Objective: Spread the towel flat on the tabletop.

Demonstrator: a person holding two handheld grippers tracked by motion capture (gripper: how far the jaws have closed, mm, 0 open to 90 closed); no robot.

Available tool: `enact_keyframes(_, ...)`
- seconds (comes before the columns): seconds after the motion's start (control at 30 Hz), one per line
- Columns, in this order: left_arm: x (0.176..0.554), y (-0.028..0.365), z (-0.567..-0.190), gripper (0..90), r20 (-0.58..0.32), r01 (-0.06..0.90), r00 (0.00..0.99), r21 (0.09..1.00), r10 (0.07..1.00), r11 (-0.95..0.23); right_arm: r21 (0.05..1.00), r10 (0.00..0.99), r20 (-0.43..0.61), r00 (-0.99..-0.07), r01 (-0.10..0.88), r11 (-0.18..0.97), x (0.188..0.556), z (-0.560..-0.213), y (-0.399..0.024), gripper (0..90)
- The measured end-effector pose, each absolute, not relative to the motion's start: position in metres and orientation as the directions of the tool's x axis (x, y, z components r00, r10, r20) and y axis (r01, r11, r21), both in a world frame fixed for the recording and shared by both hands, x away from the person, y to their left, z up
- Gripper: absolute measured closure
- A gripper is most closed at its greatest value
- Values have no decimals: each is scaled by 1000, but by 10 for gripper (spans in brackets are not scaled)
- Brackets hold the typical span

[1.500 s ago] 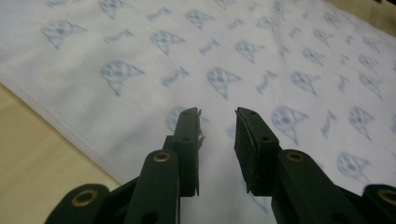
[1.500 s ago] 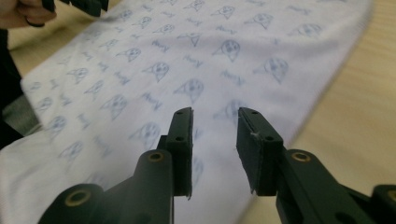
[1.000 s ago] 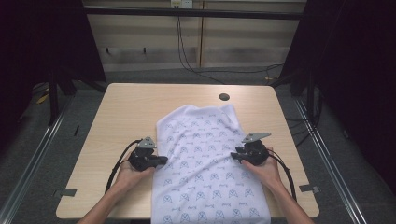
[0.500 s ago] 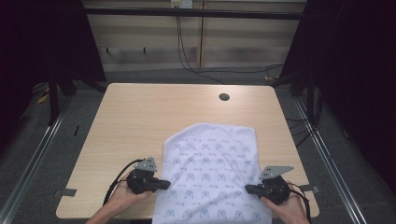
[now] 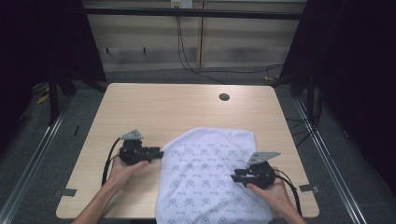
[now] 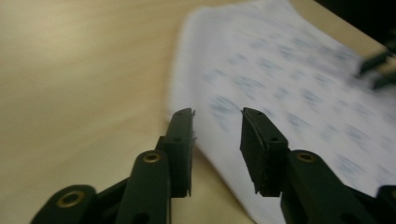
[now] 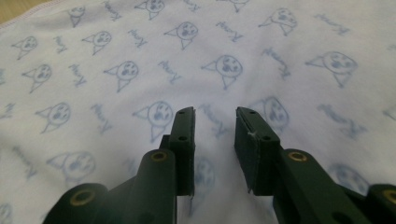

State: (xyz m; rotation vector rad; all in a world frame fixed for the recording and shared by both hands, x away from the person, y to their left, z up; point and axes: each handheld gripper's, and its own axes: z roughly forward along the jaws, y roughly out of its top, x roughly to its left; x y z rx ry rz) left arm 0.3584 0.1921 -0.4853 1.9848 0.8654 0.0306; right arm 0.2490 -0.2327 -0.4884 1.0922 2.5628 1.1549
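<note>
2 grippers work at a white cloth [image 5: 210,177] printed with blue cat faces, which lies on the near right part of the wooden table [image 5: 163,107] and hangs over its near edge. The left gripper [image 5: 159,152] sits just beside the cloth's left edge, its jaws just opened with nothing between them. The right gripper [image 5: 234,175] hovers over the cloth's right side, jaws likewise just parted and gripping nothing

The white cloth [image 7: 140,46] carries a repeated blue print — small script words too blurred to read.
</note>
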Motion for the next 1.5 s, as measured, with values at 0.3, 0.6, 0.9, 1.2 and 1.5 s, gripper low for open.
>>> enact_keyframes(0.3, 381, 159, -503, 602, -259, 584, 728, 718, 635, -377, 701, 654, 173, -736, 559, 444, 258, -489, -222, 675)
enact_keyframes(0.6, 361, 142, -483, 858, -260, 496, 801, 793, 539, -354, 710, 665, 205, -718, 577, 405, 260, -491, -238, 680)
enact_keyframes(0.9, 314, 83, -477, 752, -257, 379, 918, 792, 302, -479, 744, 697, 216, -684, 578, 337, 257, -483, -254, 673)
enact_keyframes(1.2, 353, 105, -481, 741, -338, 491, 838, 811, 429, -319, 732, 708, 220, -672, 593, 336, 257, -487, -259, 656)
enact_keyframes(1.5, 365, 77, -503, 644, -327, 491, 854, 765, 405, -418, 726, 700, 218, -680, 592, 350, 259, -488, -255, 646)
